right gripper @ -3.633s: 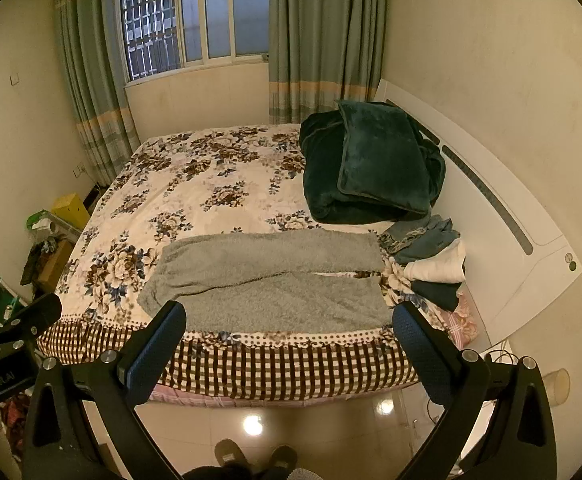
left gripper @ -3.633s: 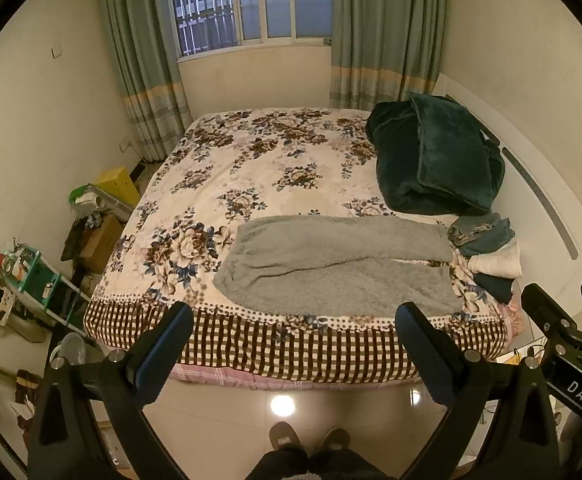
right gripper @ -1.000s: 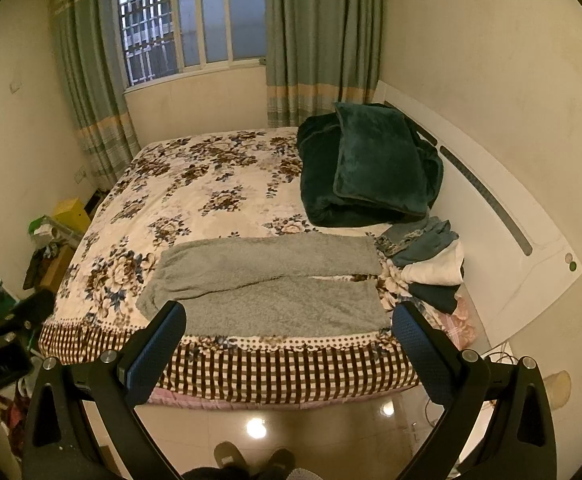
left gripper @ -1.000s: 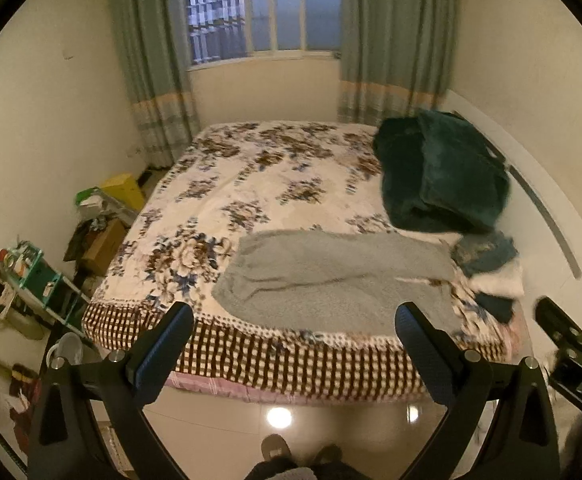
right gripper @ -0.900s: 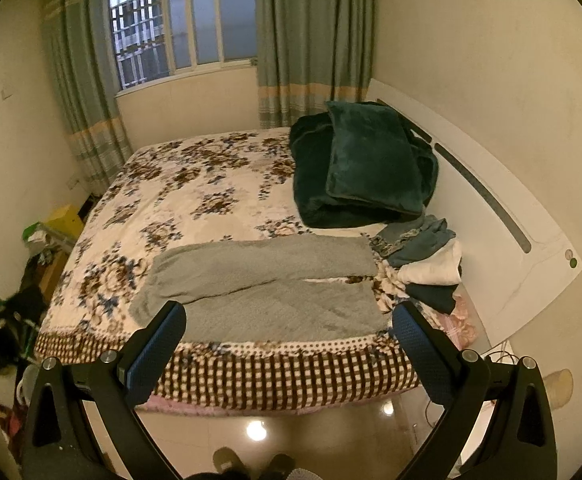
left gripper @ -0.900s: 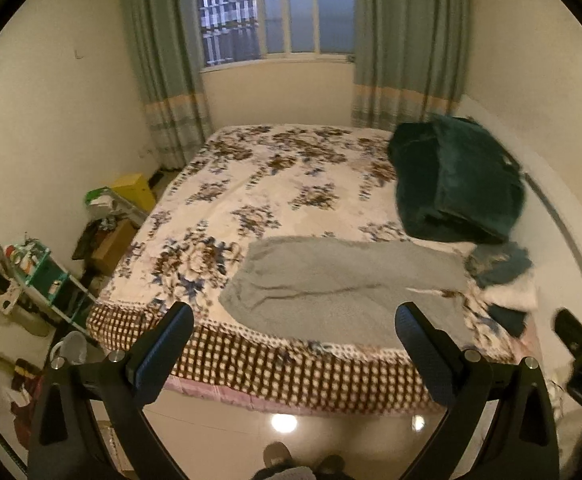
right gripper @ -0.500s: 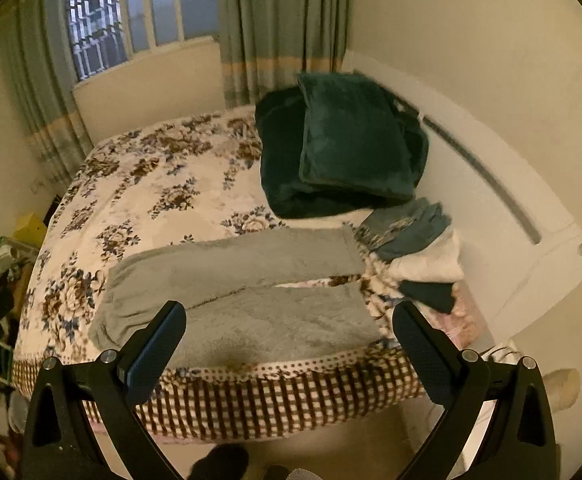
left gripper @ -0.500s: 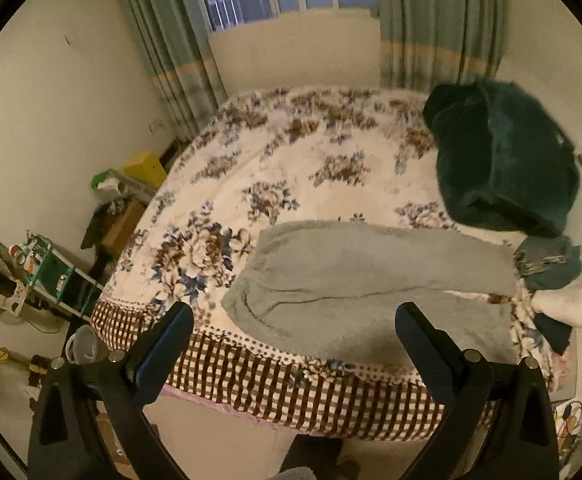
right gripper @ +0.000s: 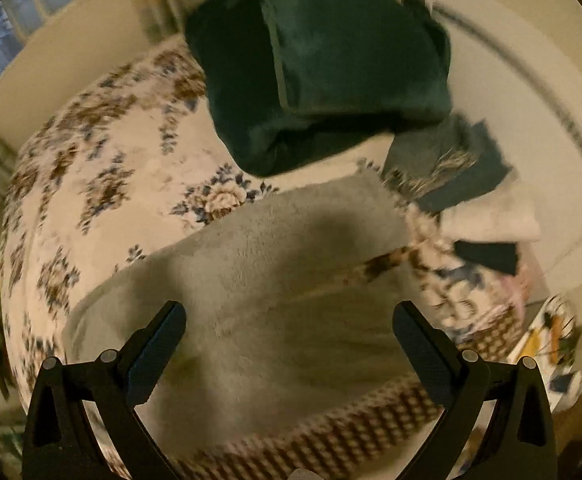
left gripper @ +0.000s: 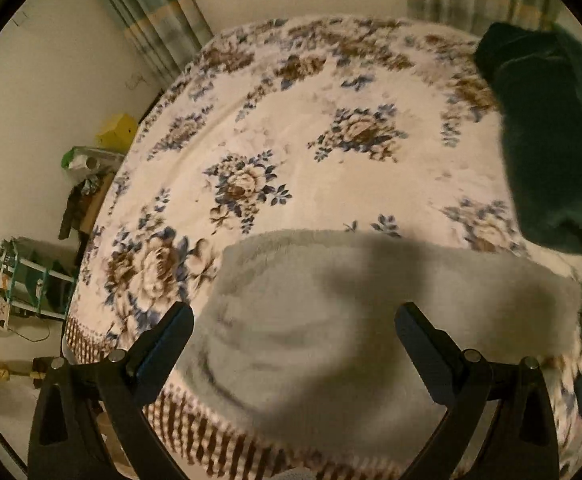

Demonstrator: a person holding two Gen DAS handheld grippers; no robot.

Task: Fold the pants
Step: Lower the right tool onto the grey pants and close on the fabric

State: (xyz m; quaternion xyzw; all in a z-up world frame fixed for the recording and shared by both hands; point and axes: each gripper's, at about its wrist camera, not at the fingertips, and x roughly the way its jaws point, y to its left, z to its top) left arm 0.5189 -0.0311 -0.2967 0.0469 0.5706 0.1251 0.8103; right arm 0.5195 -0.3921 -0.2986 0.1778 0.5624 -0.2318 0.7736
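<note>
Grey fleece pants [left gripper: 371,312] lie flat along the near edge of the bed, waist to the left and legs to the right; they also show in the right wrist view [right gripper: 275,292]. My left gripper [left gripper: 293,332] is open and empty, hovering above the waist end. My right gripper [right gripper: 289,330] is open and empty, hovering above the legs. Shadows fall on the pants under both grippers.
The bed [left gripper: 311,92] has a floral cover with a checked border. A dark green folded blanket [right gripper: 323,56] lies at the right, by the headboard. A pile of folded clothes [right gripper: 475,200] sits just past the leg ends. Shelves and clutter [left gripper: 23,280] stand left of the bed.
Both grippers have moved forward and down from a standing view of the whole bed to close above the pants. Jaws stayed open.
</note>
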